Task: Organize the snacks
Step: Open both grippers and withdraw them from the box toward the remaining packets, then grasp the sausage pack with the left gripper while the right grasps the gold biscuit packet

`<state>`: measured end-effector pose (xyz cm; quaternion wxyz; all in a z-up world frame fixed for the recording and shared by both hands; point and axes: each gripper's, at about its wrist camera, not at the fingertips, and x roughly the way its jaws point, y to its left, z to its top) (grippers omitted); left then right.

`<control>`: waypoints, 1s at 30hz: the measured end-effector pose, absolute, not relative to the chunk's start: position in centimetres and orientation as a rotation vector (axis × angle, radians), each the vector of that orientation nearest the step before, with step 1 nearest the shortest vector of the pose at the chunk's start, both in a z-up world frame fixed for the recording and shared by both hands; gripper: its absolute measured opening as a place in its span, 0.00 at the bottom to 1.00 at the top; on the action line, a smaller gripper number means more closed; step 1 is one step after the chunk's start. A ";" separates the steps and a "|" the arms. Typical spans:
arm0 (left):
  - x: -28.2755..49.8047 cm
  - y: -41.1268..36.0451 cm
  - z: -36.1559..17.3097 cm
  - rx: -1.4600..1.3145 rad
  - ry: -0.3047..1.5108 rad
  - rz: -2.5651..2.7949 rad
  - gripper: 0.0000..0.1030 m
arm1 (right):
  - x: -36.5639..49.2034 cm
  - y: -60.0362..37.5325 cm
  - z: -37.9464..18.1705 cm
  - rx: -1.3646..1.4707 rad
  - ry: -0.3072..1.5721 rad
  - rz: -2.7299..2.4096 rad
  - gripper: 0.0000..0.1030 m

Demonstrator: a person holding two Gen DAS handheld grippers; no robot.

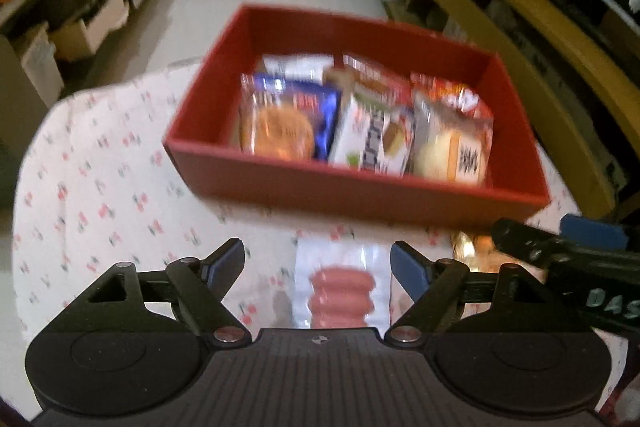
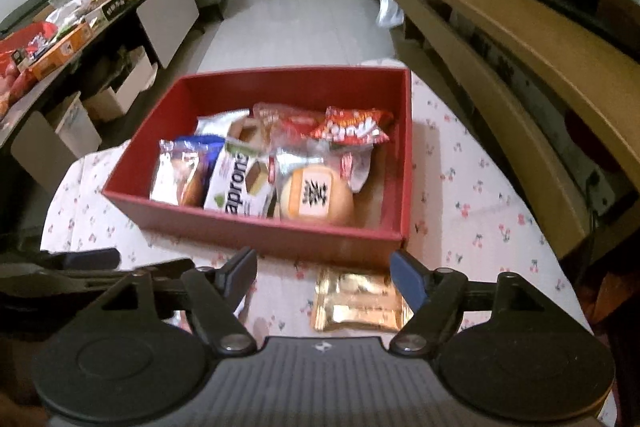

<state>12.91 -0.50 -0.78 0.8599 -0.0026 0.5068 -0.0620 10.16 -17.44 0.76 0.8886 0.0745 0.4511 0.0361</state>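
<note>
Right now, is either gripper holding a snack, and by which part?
Nothing is held. Left gripper is open over the sausage pack; right gripper is open over the gold packet.

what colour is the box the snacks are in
Red, inside and out; the box shows sharpest in the right wrist view.

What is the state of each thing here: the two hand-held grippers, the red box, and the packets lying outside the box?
Left hand-held gripper: open, holding nothing, over the sausage pack.
Right hand-held gripper: open, holding nothing, over the gold packet.
Red box: no lid on it, upright on the cloth, partly filled with snack packets.
Sausage pack: sealed, lying flat on the cloth, outside the box.
Gold packet: lying flat on the cloth, outside the box.
</note>
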 end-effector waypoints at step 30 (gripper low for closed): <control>12.4 -1.7 -4.0 0.025 1.148 -0.139 0.73 | 12.4 -21.8 -3.9 0.309 1.105 0.022 0.77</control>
